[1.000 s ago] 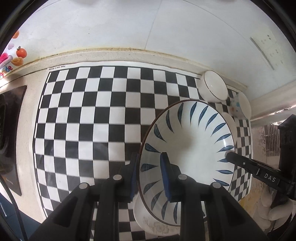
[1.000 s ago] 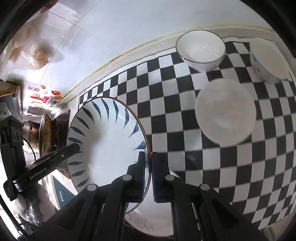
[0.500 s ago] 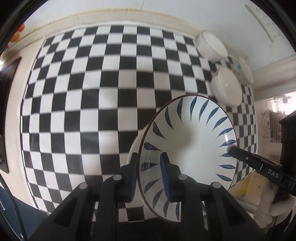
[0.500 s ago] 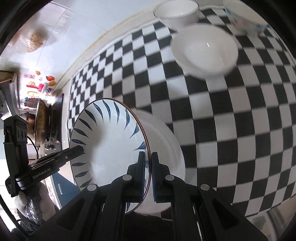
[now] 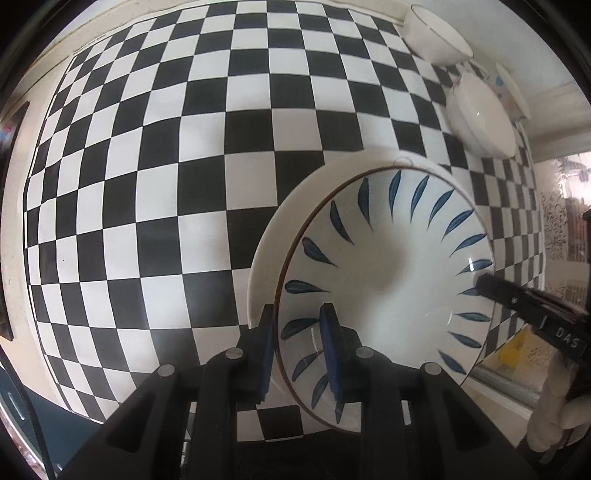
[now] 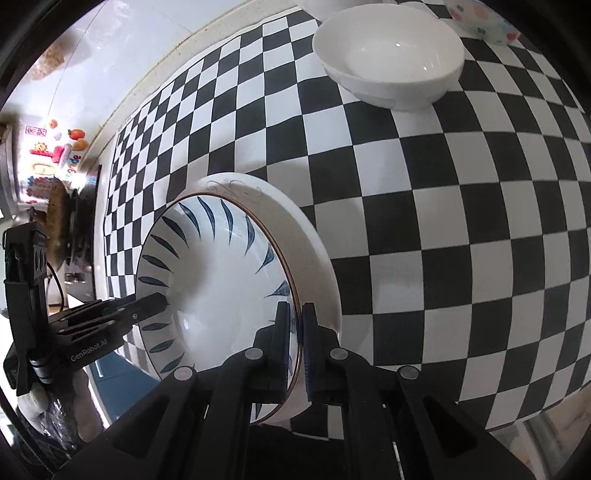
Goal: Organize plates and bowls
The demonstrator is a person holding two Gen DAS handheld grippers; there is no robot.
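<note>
Left wrist view: the left gripper (image 5: 297,347) pinches the near rim of the blue-leaf bowl (image 5: 388,280), fingers nearly closed on it. Opposite, the right gripper (image 6: 294,341) clamps the other rim just as tightly. Beneath the bowl lies a white plate (image 6: 314,251) on the checkered desk (image 5: 166,166); seemingly touching. Farther back stand a white bowl (image 6: 388,55) and a flowered bowl (image 6: 484,22).

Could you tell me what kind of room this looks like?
Probably a home kitchen: bowls stand on a checkered mat by a tiled wall, with what looks like a pan nearby.
</note>
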